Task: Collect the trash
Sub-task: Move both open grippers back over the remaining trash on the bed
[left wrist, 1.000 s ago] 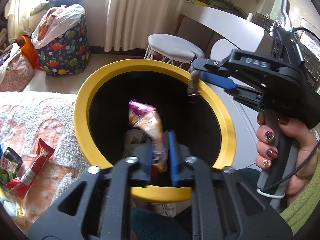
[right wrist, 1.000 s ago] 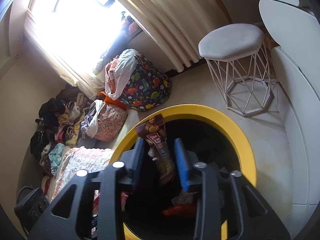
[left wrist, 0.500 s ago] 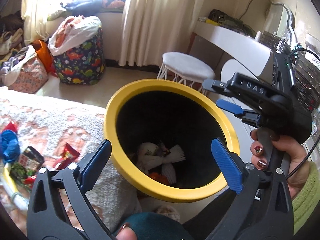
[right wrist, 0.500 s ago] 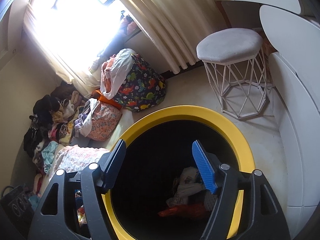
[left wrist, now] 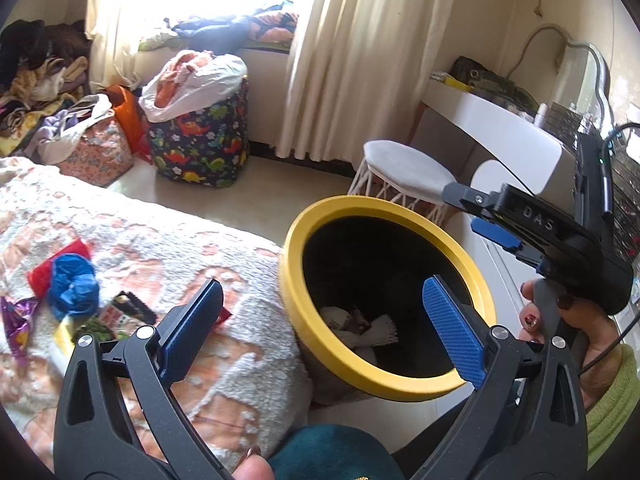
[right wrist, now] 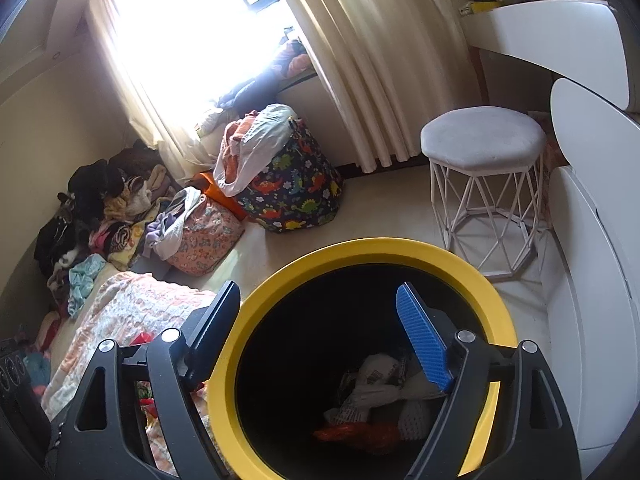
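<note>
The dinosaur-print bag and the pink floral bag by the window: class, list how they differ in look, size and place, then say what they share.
The dinosaur-print bag is dark navy with bright dinosaurs; the pink floral bag is pale pink with a small pattern. The dinosaur-print bag looks larger and taller. It stands near the curtain, while the pink floral bag sits nearer the clothes pile. Both rest on the floor, open-topped and stuffed with fabric that spills over their rims.

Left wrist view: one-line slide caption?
Open left tongs empty above yellow-rimmed black bin; wrappers remain on patterned blanket.
</note>
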A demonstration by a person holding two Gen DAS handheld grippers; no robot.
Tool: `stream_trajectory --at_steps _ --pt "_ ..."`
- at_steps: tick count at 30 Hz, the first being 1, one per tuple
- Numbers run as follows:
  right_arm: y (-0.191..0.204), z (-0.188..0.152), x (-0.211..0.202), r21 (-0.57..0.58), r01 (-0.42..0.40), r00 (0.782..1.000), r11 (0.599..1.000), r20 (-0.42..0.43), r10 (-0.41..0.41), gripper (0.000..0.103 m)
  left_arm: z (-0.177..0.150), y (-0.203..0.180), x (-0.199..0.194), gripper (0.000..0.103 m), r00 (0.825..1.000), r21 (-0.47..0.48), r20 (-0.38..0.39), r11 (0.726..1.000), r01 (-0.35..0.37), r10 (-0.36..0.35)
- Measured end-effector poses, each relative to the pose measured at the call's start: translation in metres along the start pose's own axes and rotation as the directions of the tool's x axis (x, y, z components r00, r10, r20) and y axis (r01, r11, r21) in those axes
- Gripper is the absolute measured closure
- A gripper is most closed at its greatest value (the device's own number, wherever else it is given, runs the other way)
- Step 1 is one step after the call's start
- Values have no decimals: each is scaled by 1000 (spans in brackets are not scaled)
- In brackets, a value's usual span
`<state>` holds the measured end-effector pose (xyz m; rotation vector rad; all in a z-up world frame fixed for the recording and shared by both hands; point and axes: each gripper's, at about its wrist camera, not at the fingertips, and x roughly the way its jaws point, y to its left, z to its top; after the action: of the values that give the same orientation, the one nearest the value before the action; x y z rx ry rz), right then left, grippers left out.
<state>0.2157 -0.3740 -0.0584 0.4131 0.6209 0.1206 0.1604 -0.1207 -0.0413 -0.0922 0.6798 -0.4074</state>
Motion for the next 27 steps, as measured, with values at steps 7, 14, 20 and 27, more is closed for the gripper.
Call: stream_trajectory --at_steps 7,14,20,27 --pt "10 1 -1 -28 -16 1000 999 1 16 23 3 12 -13 11 999 -19 39 999 -34 35" --pt "17 2 -1 -46 -34 999 998 6 34 21 3 27 -26 11 995 -41 65 997 -72 75" --pt "32 -2 -1 -78 -58 998 995 1 59 20 2 44 -36 11 990 -77 79 991 -110 116" --pt "54 -9 2 -113 -95 995 989 -19 93 20 0 66 -46 11 986 -125 80 982 -139 149"
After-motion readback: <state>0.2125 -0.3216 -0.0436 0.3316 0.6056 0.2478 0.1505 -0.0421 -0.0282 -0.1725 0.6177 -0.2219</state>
